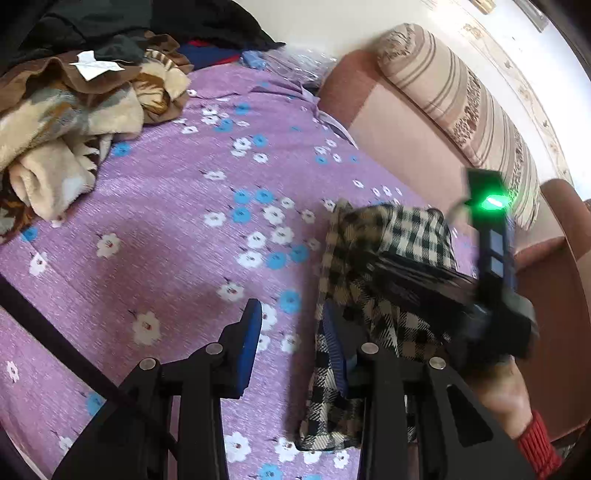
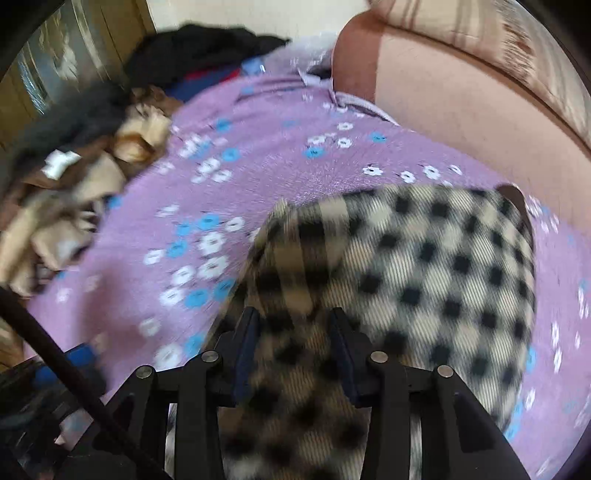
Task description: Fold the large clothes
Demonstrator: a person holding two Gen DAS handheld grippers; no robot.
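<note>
A bed spread with a purple floral sheet fills both views, with a pinkish sofa and its striped cushion along the far side. A heap of brown and cream blankets and dark clothes sits at the far left corner.

The task's thing, a black-and-cream checked garment, lies bunched on the sheet near the sofa side, partly lifted. The right gripper has a fold of it between its fingers; the jaws stand somewhat apart with cloth filling the gap, so it looks pinched, though motion blur makes the firmness hard to judge. The left gripper has its jaws spread wide with nothing between them, the garment's edge draped against its right finger.

The risks, as I judge them: a single, loose hold could let the thick cloth slide out mid-lift; a one-sided pull would bunch the garment further instead of flattening it; and the free hem may snag on the left finger.
</note>
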